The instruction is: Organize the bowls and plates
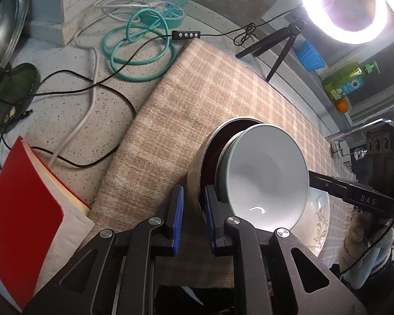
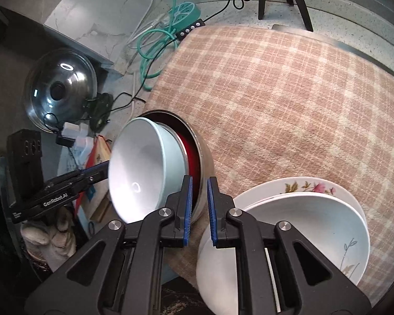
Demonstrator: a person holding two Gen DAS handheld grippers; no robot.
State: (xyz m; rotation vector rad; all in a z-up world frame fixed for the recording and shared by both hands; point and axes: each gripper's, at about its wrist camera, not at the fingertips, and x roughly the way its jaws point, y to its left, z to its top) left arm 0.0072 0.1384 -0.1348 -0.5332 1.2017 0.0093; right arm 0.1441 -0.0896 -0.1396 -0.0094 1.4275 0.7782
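A steel bowl with a red inside point(image 1: 197, 162) point(image 2: 205, 157) holds a pale blue-grey bowl point(image 1: 270, 176) point(image 2: 141, 168); the stack is tilted above the checked cloth point(image 1: 212, 99) point(image 2: 289, 99). My left gripper point(image 1: 194, 210) is shut on the steel bowl's rim, one pad outside, one inside. My right gripper point(image 2: 198, 204) is shut on the same steel rim from the other side. Each gripper shows in the other's view: the right one point(image 1: 312, 177), the left one point(image 2: 102, 169). White plates with flower prints point(image 2: 302, 225) point(image 1: 317, 220) are stacked on the cloth by my right gripper.
Teal and black cables point(image 1: 141, 50), a teal power strip point(image 1: 165, 15), a ring light on a tripod point(image 1: 344, 8), a glass pot lid point(image 2: 60, 92), a red book point(image 1: 26, 204) and a green soap bottle point(image 1: 346, 78) lie around the cloth on the speckled counter.
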